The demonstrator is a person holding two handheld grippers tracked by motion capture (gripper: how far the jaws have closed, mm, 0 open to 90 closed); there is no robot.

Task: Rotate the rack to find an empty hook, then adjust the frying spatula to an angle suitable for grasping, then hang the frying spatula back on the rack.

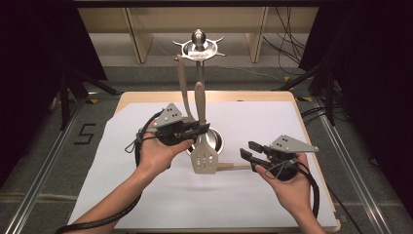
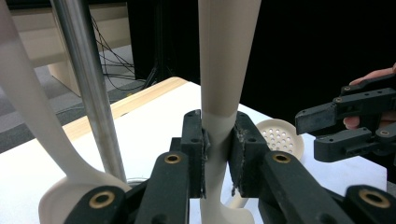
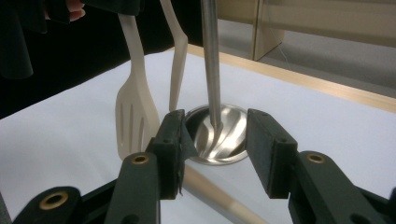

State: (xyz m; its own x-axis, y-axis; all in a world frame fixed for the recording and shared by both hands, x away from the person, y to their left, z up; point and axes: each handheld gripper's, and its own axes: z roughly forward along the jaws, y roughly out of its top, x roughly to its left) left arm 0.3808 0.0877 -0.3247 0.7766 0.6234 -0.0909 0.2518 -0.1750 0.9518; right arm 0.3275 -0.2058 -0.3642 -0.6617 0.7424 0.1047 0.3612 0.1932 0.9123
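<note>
The left gripper is clamped on the handle of a cream slotted spatula, both pads pressing the narrow neck of the handle from either side; in the left gripper view the handle rises straight up out of the jaws and is cut off by the top edge, while the blade below the jaws is hidden behind the gripper's own black links. In the high view the spatula hangs upright, its slotted blade below the jaws and just in front of the round steel base of a utensil stand, whose pole stands just beside the jaws. A second cream utensil hangs on the far side of that pole (its head is cut off at the bottom edge, so what kind it is I cannot tell). The right gripper has its jaws parted with nothing pressed between the pads; a pale wooden handle lies on the white sheet beneath and between them, its far end hidden under the jaws. Beyond the left jaws a perforated cream disc lies on the sheet, partly covered.
</note>
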